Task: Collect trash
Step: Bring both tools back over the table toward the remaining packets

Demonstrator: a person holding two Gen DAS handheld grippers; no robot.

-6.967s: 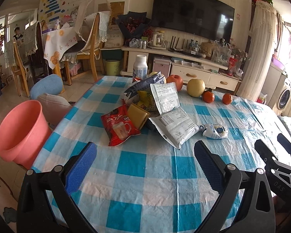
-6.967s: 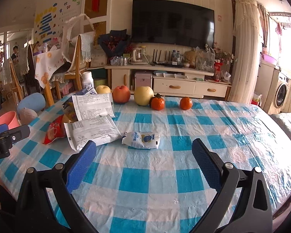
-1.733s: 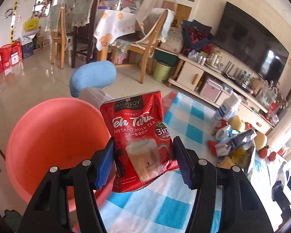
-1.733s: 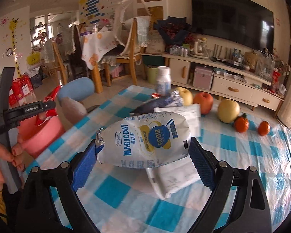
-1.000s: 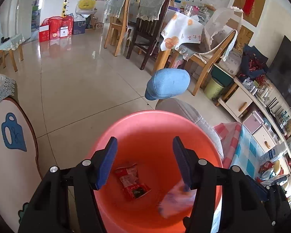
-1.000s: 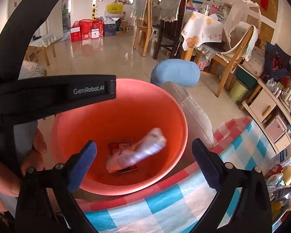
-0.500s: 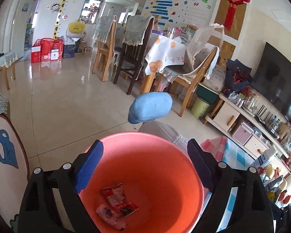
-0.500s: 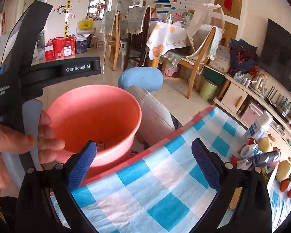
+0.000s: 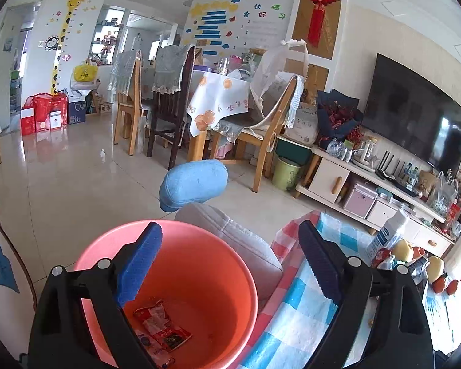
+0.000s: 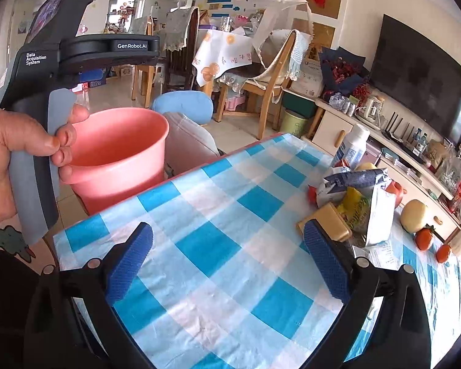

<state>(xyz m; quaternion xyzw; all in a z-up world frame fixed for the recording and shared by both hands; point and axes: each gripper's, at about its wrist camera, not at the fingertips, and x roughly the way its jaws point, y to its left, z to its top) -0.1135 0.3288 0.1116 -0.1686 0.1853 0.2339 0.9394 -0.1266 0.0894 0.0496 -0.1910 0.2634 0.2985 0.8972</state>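
- My left hand-held gripper hangs over the bucket; its jaws have just been opening and now stand wide, holding nothing.
- My right hand-held gripper is spread wide and empty over the tabletop, beside the bucket.
- Done: at least 2 wrappers lie on the bucket floor.
- Left: a trash pile sits on the tabletop well away from the bucket, near a white bottle and fruit.
- Readable: "GenRobot.AI" and "Data Acquisition System" on the left unit.
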